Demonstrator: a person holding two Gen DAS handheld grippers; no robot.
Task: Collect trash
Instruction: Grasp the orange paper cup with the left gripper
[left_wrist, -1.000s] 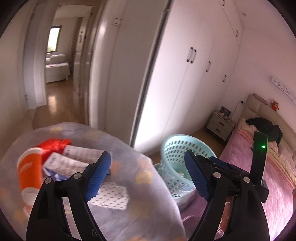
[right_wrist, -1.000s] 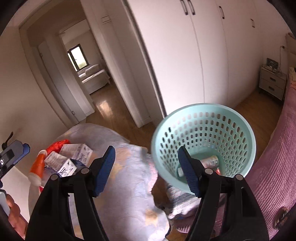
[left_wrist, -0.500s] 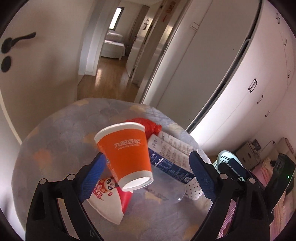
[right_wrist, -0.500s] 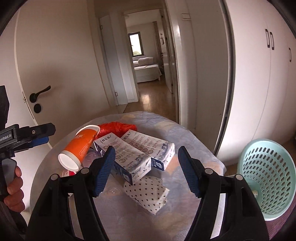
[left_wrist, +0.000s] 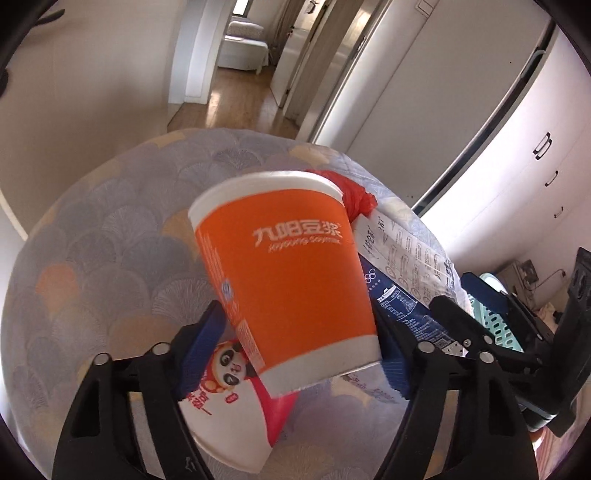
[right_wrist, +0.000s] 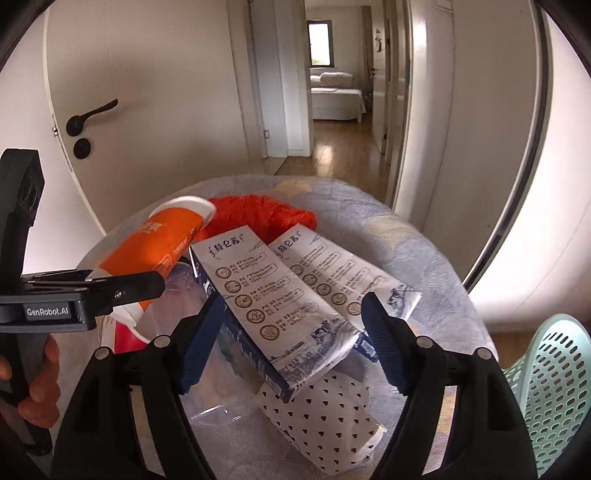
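The orange paper cup looked smooth and matt — the printed cardboard carton faintly glossy; the perforated turquoise plastic basket shone.

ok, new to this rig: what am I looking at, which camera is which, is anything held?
No robot: a person carries a two-finger gripper in each hand, each with a fisheye camera looking along its fingers, one picture per gripper. On the cloth-covered table lie an orange cup, two cartons, a red bag and a polka-dot pack; a basket stands beside. The left gripper is closing around the cup, contact unclear. The right gripper is opening over the cartons, holding nothing.
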